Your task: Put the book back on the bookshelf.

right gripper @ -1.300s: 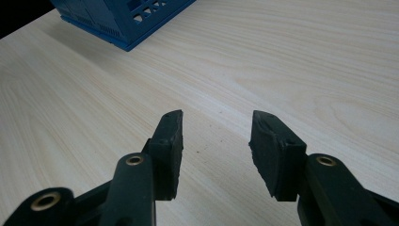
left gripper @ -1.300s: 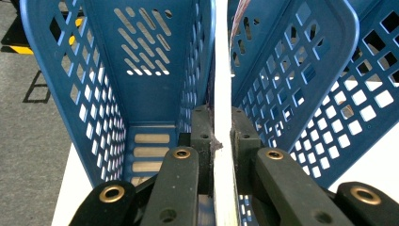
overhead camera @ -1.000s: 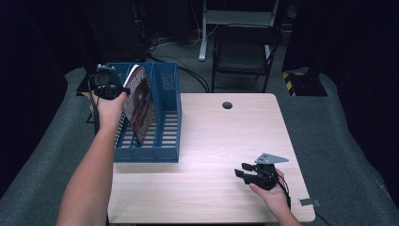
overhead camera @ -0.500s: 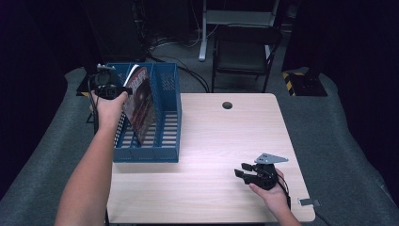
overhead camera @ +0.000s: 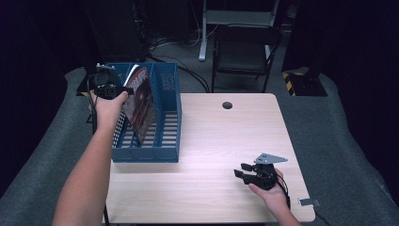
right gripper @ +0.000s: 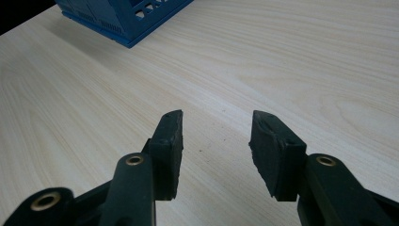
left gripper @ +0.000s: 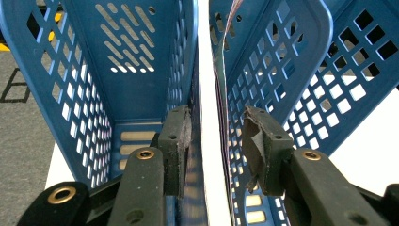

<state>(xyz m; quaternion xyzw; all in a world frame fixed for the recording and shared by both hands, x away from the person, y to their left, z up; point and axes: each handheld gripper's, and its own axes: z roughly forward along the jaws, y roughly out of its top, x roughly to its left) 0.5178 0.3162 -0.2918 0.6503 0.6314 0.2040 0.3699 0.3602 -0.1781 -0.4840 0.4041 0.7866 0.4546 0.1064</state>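
high view first: finds a magazine (overhead camera: 140,104) standing on edge inside the blue file rack (overhead camera: 169,117), top leaning toward the left, in 1 of the rack's 3 slots, though cannot tell which. seen along the left gripper view as a thin stack of pages (left gripper: 221,94) rising between perforated blue walls (left gripper: 117,70).

straddled at its upper edge by the left gripper (overhead camera: 123,89), jaws parted (left gripper: 219,127), right pad clear of the pages, so released rather than clamped.

compared with 1 second ago: almost nothing moved. same lean on the magazine, same hand at the rack's top, same rack position on the table (overhead camera: 226,136). reads as a magazine already seated and standing unaided; probably only a withdrawal of the left hand left to do.

farther out, resting low near the table's front right, the right gripper (overhead camera: 240,170), jaws spread (right gripper: 216,127) over bare wood, holding nothing. beyond the table, a dark chair (overhead camera: 242,52).
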